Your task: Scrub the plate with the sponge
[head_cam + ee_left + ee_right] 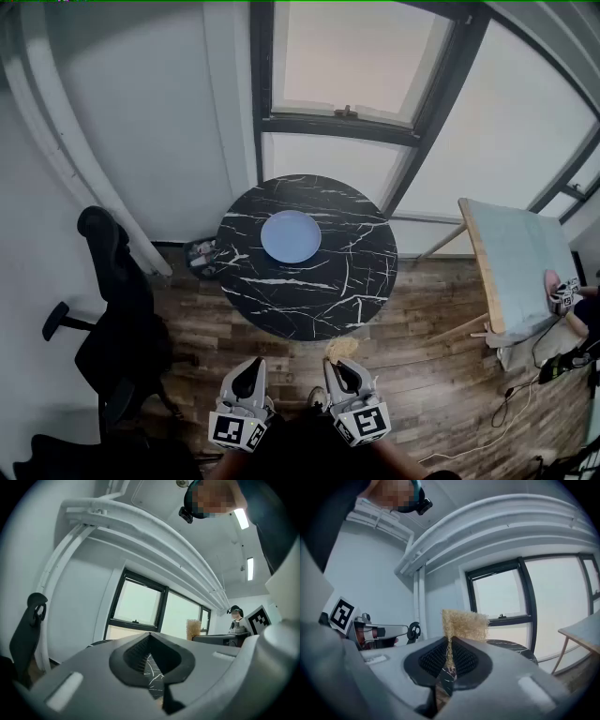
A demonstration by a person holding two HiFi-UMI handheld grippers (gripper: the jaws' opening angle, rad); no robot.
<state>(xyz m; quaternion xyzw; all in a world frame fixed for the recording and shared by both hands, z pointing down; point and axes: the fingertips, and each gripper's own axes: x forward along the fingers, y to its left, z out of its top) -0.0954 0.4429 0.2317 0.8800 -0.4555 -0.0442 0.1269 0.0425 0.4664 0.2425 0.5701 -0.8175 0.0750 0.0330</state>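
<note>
A pale blue plate (291, 235) lies on the round black marble table (319, 291), toward its far side. Both grippers hang low in front of me, well short of the table. My right gripper (340, 367) is shut on a tan fibrous sponge (341, 348), which sticks up past the jaw tips; in the right gripper view the sponge (464, 625) stands pinched between the ribbed pads. My left gripper (247, 375) is shut with nothing in it; its jaws meet in the left gripper view, the left gripper (151, 656) showing only a slice of table behind. The plate is hidden in both gripper views.
A black office chair (117, 309) stands left of the table. A wooden-framed table (516, 262) with a pale top is at the right, with another person's hand and gripper at its far edge. Cables run over the wood floor at lower right. Windows lie behind the table.
</note>
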